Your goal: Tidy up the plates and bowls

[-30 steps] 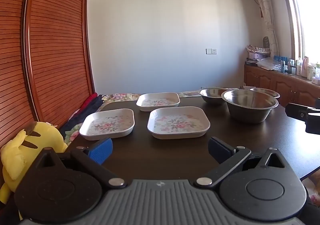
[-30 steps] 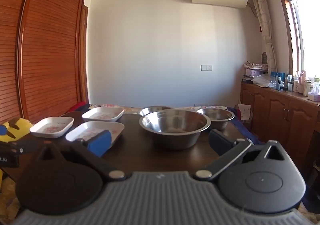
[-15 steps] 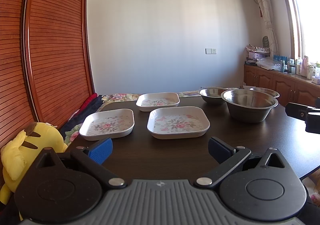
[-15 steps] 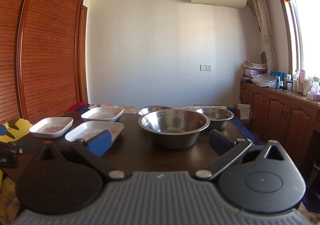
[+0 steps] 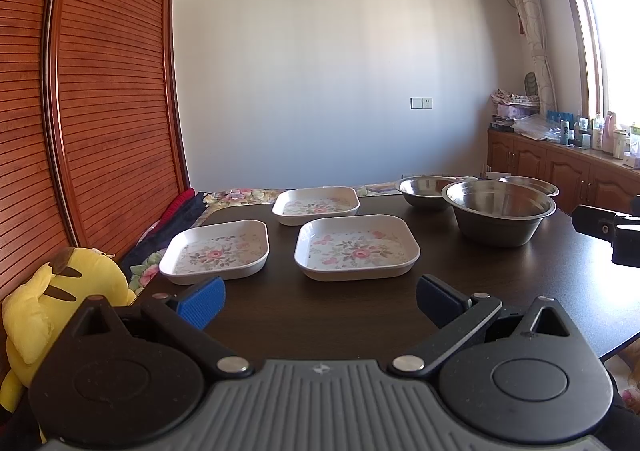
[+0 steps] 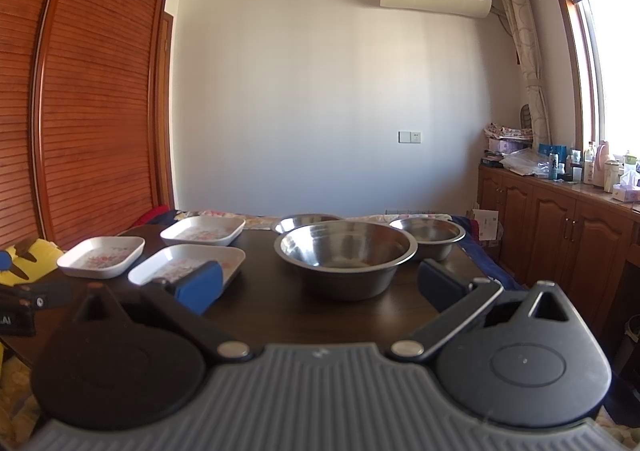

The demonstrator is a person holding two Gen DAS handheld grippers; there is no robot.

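Note:
Three white square plates with pink flowers lie on the dark table (image 5: 320, 323): the nearest plate (image 5: 357, 247), a left plate (image 5: 216, 251) and a far plate (image 5: 316, 205). To their right stand three steel bowls: a large bowl (image 5: 500, 215), a small bowl (image 5: 424, 191) behind it and another small bowl (image 5: 528, 183) mostly hidden. My left gripper (image 5: 320, 301) is open, empty, short of the nearest plate. My right gripper (image 6: 320, 285) is open, empty, just before the large bowl (image 6: 346, 255). The right wrist view also holds the plates (image 6: 188, 265) at left.
A yellow plush toy (image 5: 52, 307) sits at the table's left edge below a wooden slatted wardrobe (image 5: 80, 111). Folded cloth (image 5: 240, 195) lies behind the table. Wooden cabinets (image 6: 560, 235) with bottles run along the right wall under the window.
Almost nothing differs; both views have only drifted very slightly. Both grippers stay open and no dish has moved.

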